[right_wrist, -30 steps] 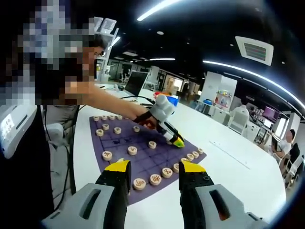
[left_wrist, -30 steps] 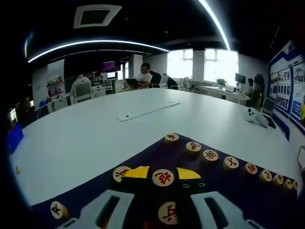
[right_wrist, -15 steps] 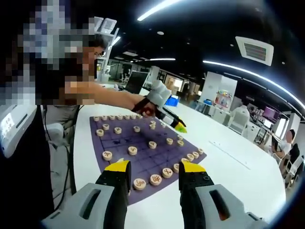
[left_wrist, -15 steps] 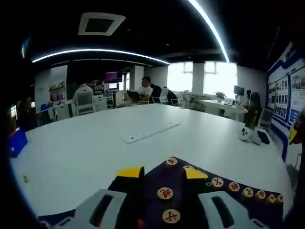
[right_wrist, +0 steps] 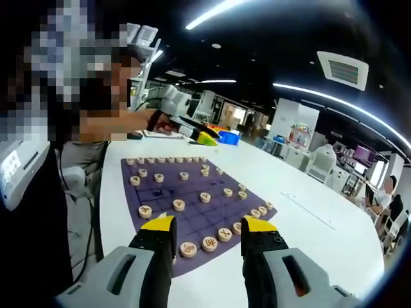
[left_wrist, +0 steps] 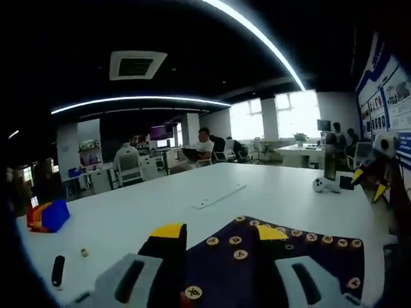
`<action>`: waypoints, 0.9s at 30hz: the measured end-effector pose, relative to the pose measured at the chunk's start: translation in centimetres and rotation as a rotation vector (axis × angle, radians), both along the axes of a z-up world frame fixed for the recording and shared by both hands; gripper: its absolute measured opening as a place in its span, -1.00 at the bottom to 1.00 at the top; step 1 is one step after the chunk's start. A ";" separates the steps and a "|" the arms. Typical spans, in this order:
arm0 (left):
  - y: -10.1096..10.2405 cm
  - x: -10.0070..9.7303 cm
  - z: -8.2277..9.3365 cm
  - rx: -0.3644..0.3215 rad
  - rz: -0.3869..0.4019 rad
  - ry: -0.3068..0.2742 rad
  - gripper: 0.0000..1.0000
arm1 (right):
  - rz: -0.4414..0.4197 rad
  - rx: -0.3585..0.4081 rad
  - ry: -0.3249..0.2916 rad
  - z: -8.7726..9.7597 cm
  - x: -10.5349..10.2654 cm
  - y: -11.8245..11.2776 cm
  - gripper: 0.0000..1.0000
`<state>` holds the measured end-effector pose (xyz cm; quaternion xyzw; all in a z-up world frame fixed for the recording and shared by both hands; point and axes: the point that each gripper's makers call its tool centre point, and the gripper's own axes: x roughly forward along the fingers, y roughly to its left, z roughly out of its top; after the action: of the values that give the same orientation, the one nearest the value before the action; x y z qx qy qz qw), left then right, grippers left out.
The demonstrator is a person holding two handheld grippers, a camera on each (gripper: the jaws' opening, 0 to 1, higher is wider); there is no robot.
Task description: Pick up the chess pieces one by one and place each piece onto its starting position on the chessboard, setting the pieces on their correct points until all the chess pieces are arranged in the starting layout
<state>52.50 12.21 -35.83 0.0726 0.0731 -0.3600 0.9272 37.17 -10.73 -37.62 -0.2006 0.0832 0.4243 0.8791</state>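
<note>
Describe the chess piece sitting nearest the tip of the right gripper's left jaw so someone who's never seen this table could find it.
On the white table lies a purple chessboard mat. Along the mat's edge nearest the right gripper runs a short row of round wooden discs; the piece is the disc at the row's end by the left yellow-tipped jaw. Its neighbours, including the next disc, sit further toward the right jaw.

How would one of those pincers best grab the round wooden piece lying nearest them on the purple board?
Probably from straight above, jaws closing across the rim of the nearest piece. It is a flat disc lying face up on the purple board, with neighbours close beside it, so a sideways approach looks awkward.
</note>
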 end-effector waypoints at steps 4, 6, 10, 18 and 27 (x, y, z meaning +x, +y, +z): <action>2.1 -3.2 0.0 -0.028 -0.009 0.004 -0.06 | -0.002 0.000 0.001 0.0 0.1 0.0 -0.18; 2.9 -4.4 0.1 -0.049 -0.005 0.004 -0.06 | -0.002 0.001 0.002 0.0 0.1 0.1 -0.18; 4.0 -6.1 -0.1 -0.049 0.003 -0.019 -0.06 | -0.004 0.007 0.002 0.0 0.3 0.2 -0.18; 6.4 -9.2 -1.0 -0.129 0.032 0.006 -0.03 | -0.012 0.025 0.000 0.3 0.5 0.2 -0.18; 9.2 -9.2 -2.3 -0.200 0.070 0.077 -0.06 | -0.002 0.023 0.003 0.2 0.3 0.5 -0.18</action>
<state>43.33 21.39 -38.15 -0.0368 0.0747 -0.3356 0.9383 37.44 -10.24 -37.41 -0.1900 0.0798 0.4245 0.8817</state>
